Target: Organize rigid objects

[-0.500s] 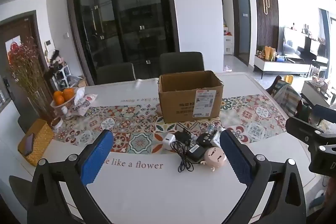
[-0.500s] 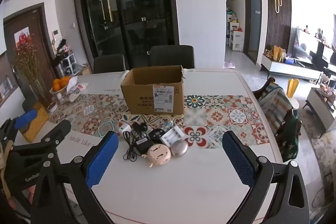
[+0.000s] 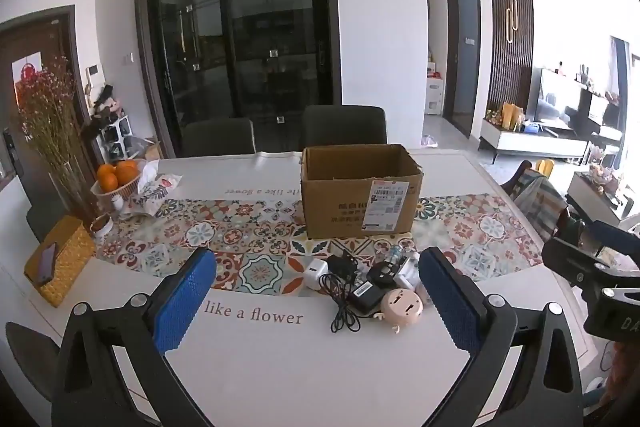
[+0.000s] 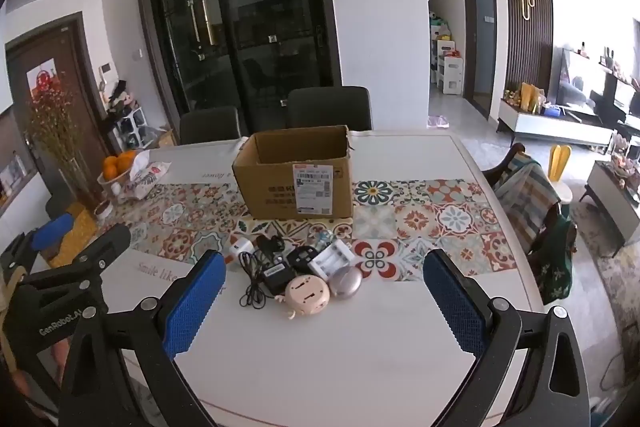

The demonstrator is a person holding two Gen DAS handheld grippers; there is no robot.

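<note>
An open cardboard box (image 3: 356,195) (image 4: 296,179) stands on the patterned runner mid-table. In front of it lies a small pile: a white plug cube (image 3: 315,270) (image 4: 241,249), a black adapter with cable (image 3: 362,293) (image 4: 274,277), a pink round device (image 3: 401,303) (image 4: 308,294), a white battery case (image 4: 332,259) and a grey oval case (image 4: 346,282). My left gripper (image 3: 316,311) is open and empty, above the table short of the pile. My right gripper (image 4: 324,307) is open and empty, also short of the pile, its jaws wide to either side of it in view.
A bowl of oranges (image 3: 116,175), a snack bag (image 3: 154,189), a vase of dried flowers (image 3: 52,131) and a yellow woven box with a phone (image 3: 60,267) sit at the table's left. Two dark chairs (image 3: 344,125) stand behind. A draped chair (image 4: 532,195) is at the right.
Both views have shifted slightly; the pile and box sit a little further right in the left wrist view. Nothing on the table has moved.
</note>
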